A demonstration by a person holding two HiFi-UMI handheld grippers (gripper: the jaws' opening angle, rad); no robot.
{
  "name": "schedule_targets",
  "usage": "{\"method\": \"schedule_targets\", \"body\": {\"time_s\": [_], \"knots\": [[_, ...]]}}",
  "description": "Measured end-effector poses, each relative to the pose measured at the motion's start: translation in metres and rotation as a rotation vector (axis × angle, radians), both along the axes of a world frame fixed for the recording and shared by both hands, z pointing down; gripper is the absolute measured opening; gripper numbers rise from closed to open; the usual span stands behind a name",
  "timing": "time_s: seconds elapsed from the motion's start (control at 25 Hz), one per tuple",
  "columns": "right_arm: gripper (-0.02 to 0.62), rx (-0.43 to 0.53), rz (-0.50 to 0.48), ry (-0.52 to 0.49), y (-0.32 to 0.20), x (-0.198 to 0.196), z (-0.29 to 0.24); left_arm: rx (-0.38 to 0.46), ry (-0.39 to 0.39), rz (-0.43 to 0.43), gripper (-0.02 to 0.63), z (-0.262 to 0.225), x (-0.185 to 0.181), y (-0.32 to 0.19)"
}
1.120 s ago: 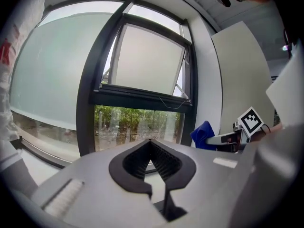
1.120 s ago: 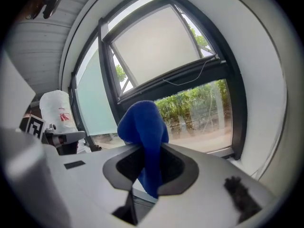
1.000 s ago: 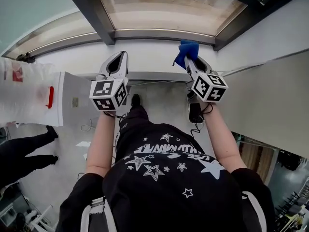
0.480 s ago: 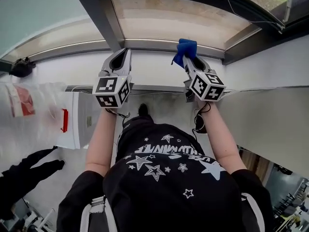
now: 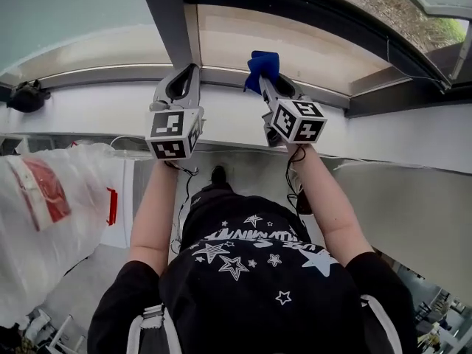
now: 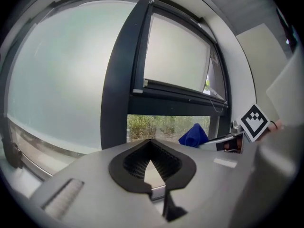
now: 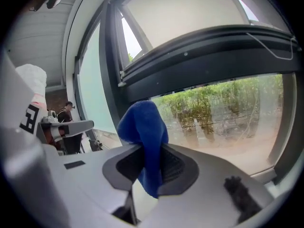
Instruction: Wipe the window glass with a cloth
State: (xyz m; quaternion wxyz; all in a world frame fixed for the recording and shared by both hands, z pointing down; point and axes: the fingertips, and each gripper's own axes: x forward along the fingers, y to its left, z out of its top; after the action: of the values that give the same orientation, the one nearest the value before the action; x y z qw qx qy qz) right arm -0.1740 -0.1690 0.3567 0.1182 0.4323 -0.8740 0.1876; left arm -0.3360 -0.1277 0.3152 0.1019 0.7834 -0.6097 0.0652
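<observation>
— Where do we have the cloth [image 5: 262,63]?
— In our right gripper [image 5: 267,87], jaws clamped on it, by the bottom edge of the window glass [image 5: 310,46], just right of the dark frame post [image 5: 168,21]. We cannot tell if it touches the glass.
— And our left gripper [image 5: 181,80]?
— Closed on nothing, over the white sill [image 5: 228,113], in front of that post. A plastic bag [image 5: 44,198] sits at our left.

The right gripper [image 5: 262,82] has carried the cloth [image 5: 263,63] leftward, nearer the left gripper [image 5: 184,78] and the dark frame post [image 5: 168,21]. The bag [image 5: 51,212] now looms larger at left.
</observation>
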Motion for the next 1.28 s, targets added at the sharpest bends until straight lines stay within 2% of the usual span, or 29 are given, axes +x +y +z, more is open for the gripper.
{"method": "schedule_targets", "body": {"time_s": [0.08, 0.24, 0.44, 0.8, 0.92, 1.08, 1.28], "knots": [[0.074, 0.002, -0.012, 0.001, -0.018, -0.019, 0.003, -0.004, -0.015, -0.01, 0.009, 0.003, -0.008, -0.012], [0.075, 0.026, -0.035, -0.01, -0.053, -0.055, 0.011, 0.019, 0.017, -0.03, 0.009, 0.007, -0.022, -0.031], [0.074, 0.048, -0.102, -0.028, -0.084, -0.1, 0.027, 0.021, 0.018, -0.073, 0.009, 0.019, -0.04, -0.046], [0.074, 0.104, -0.222, -0.082, -0.117, -0.155, 0.041, 0.016, -0.004, -0.143, 0.009, 0.029, -0.045, -0.049], [0.075, 0.128, -0.229, -0.107, -0.127, -0.16, 0.039, 0.0, -0.002, -0.145, 0.009, 0.035, -0.042, -0.047], [0.075, 0.133, -0.188, -0.124, -0.141, -0.156, 0.037, -0.022, -0.021, -0.13, 0.009, 0.043, -0.038, -0.048], [0.074, 0.124, -0.162, -0.124, -0.149, -0.13, 0.04, -0.033, -0.038, -0.106, 0.009, 0.044, -0.019, -0.06]]}}
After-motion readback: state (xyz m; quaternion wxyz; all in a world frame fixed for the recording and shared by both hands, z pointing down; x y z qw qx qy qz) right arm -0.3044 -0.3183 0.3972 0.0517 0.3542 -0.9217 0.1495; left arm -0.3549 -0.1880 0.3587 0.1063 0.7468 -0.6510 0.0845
